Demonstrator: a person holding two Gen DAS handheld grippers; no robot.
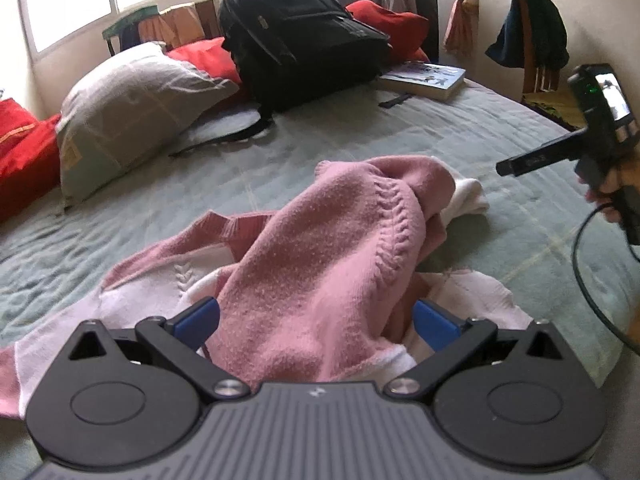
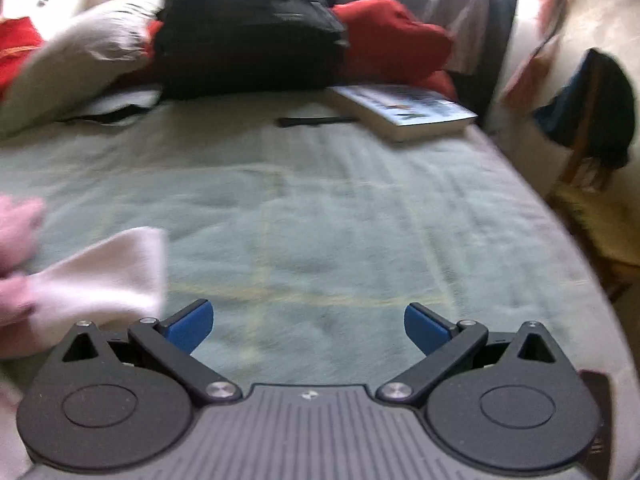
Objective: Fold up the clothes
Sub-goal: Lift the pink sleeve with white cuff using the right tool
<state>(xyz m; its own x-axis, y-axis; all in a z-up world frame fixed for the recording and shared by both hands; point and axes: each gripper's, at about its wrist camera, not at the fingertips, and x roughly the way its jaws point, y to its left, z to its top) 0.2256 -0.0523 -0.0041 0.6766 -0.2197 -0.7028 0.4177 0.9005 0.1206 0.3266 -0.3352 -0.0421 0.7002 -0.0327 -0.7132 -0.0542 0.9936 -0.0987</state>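
Pink-and-white knitted sweater (image 1: 320, 264), rumpled, cable-stitched, lying mid-bed (image 1: 280, 168), its bunched fold between the released jaws of the left gripper (image 1: 316, 320). Right gripper (image 2: 308, 322), at 3 o'clock, jaws spread, empty.

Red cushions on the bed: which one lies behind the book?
The red cushion right of the black backpack; the others lie left of it.

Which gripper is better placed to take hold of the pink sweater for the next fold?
Left. The left gripper is open with the bunched pink sweater lying right between its fingers. The right gripper is also open but faces bare bedspread, with the sweater only at its view's left edge.
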